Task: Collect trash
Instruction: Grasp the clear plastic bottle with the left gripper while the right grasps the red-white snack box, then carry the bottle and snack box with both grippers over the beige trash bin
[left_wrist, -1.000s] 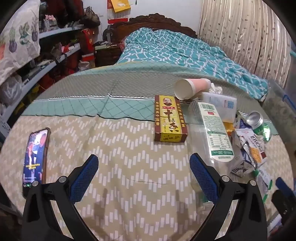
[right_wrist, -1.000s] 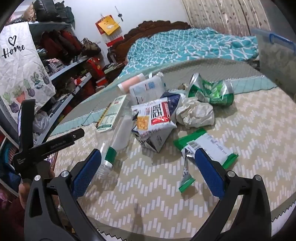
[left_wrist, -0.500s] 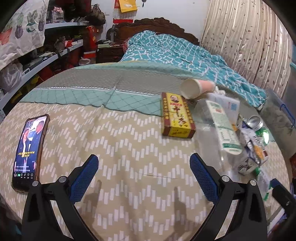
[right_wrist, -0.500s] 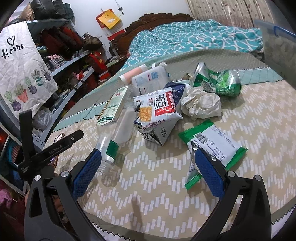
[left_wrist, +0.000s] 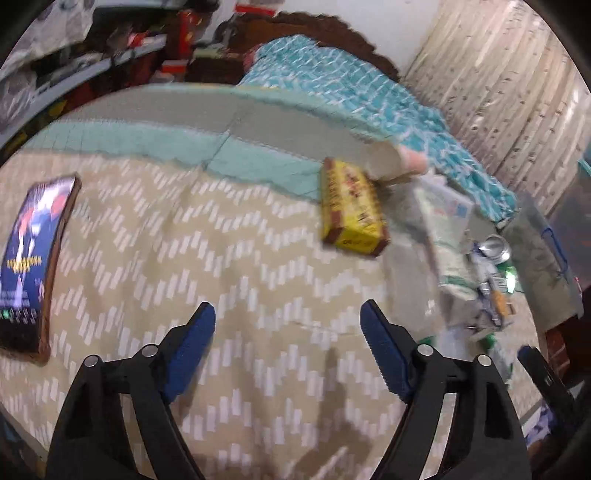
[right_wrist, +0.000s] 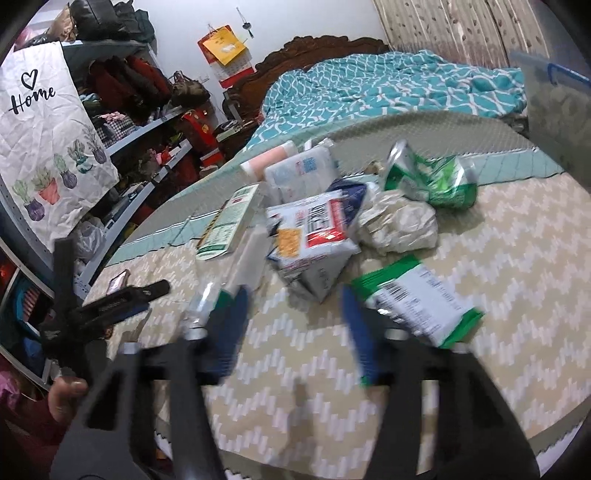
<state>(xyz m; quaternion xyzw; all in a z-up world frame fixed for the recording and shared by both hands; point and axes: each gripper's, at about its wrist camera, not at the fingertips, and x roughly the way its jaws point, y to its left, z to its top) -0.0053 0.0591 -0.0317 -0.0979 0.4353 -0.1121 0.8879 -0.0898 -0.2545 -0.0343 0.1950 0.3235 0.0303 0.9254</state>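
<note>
Trash lies in a heap on the table cloth (right_wrist: 498, 258), in the middle of the right wrist view: a crushed green can (right_wrist: 432, 177), a crumpled paper ball (right_wrist: 399, 221), a white carton (right_wrist: 314, 236) with red print, a green and white wrapper (right_wrist: 417, 299) at the lower right of the heap, and a clear plastic bottle (right_wrist: 229, 266) lying to the left. In the left wrist view a yellow box (left_wrist: 351, 206) lies apart from the heap, right of centre, and a phone (left_wrist: 29, 258) rests at the left edge.

The right gripper (right_wrist: 291, 325) hangs over bare cloth at the lower centre of its view. Its jaws are closing, and nothing is between them; the bottle neck is just beside the left finger and the wrapper just beside the right one. The left gripper (left_wrist: 288, 343) is also closing on nothing, above empty cloth, well apart from the yellow box.

Several things could go wrong from here. If the right jaws shut fully before they reach an item, they will take only air or pinch the cloth and drag it, which would shift the whole heap. The wrapper is thin and flat, so the fingers may slide over it. The bottle is round and may roll away when touched from one side. The phone is not trash, and the left gripper should keep away from it. Both views are blurred, so exact contact is hard to judge.
</note>
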